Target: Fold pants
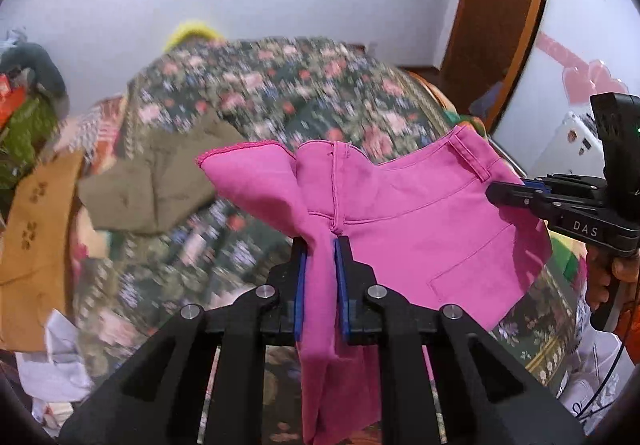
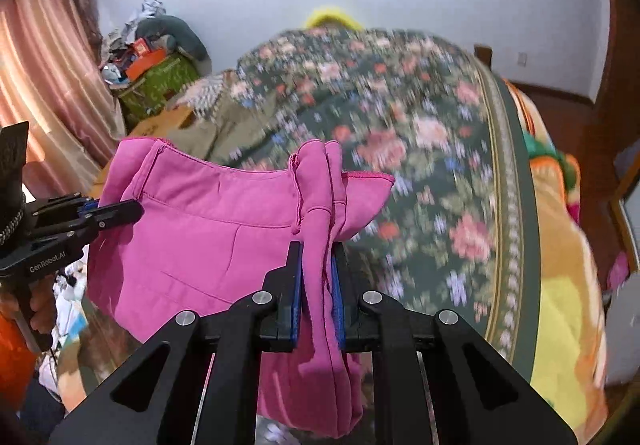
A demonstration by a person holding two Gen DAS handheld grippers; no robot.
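Observation:
The pink pants (image 1: 420, 213) hang in the air above the bed, held by both grippers at the waistband. My left gripper (image 1: 322, 245) is shut on a bunched part of the waist, with fabric hanging down between its blue pads. My right gripper (image 2: 318, 249) is shut on another bunched part of the pink pants (image 2: 208, 221). Each gripper shows in the other's view: the right one (image 1: 508, 193) at the right edge, the left one (image 2: 120, 213) at the left edge. The legs hang below, mostly hidden.
A bed with a dark floral blanket (image 1: 280, 85) lies below and ahead. Olive (image 1: 160, 181) and mustard (image 1: 36, 237) garments lie on its left side. A pile of boxes and bags (image 2: 156, 65) stands by a pink curtain (image 2: 44, 85). A wooden door (image 1: 500, 5) is at right.

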